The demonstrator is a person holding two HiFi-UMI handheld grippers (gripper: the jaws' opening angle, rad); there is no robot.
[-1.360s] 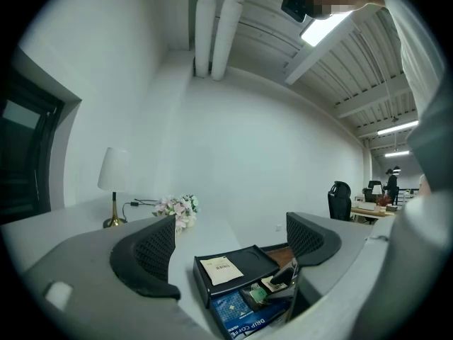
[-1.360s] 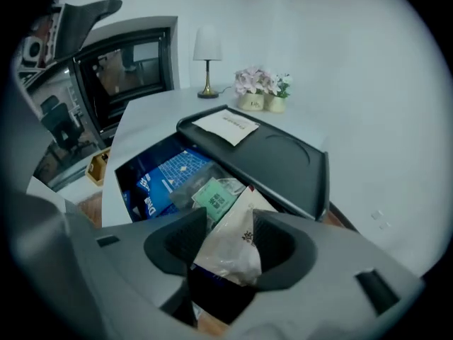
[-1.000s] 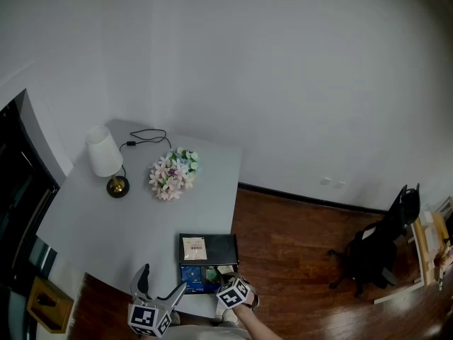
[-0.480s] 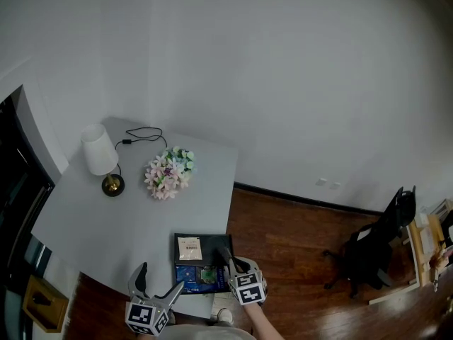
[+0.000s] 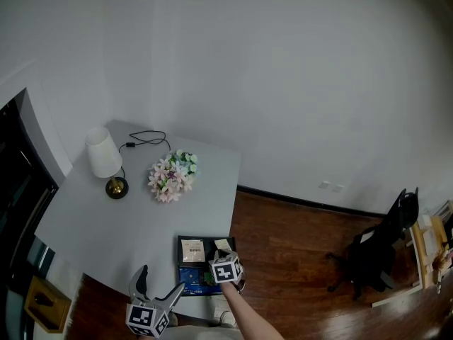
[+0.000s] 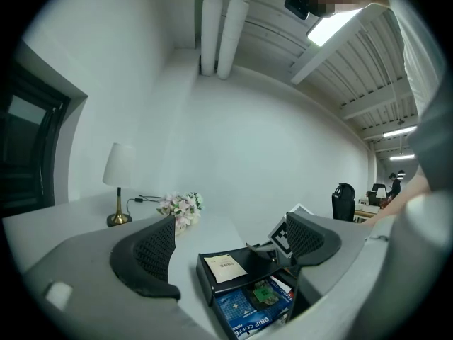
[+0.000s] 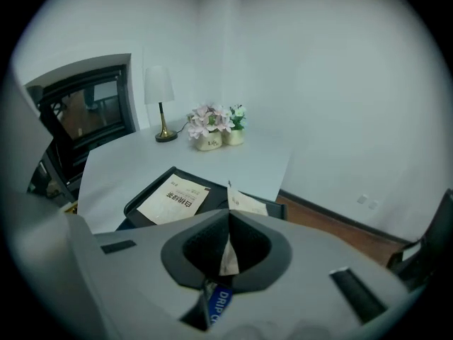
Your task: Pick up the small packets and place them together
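Observation:
A black tray [image 5: 209, 241] sits at the near edge of the grey table. A white printed packet [image 5: 192, 250] [image 7: 173, 198] [image 6: 225, 268] lies in its far half. Blue packets [image 6: 248, 312] and a green one [image 6: 266, 293] lie in its near half. My right gripper [image 5: 221, 253] [image 7: 228, 222] hangs over the tray's right side, shut on a thin pale packet [image 5: 224, 245] [image 7: 246, 204] that sticks out past the jaws, beside the white packet. My left gripper [image 5: 160, 287] [image 6: 230, 245] stands open and empty at the table's near edge, left of the tray.
A white-shaded lamp [image 5: 105, 160] with its cable and a pot of pale flowers [image 5: 172, 174] stand at the back of the table. Wooden floor [image 5: 297, 261] lies to the right, with a black office chair [image 5: 379, 243] further off.
My right gripper has lifted from the tray's near right end and moved toward its far half, rolling as it went, with the pale packet in its jaws. The left gripper has stayed put.

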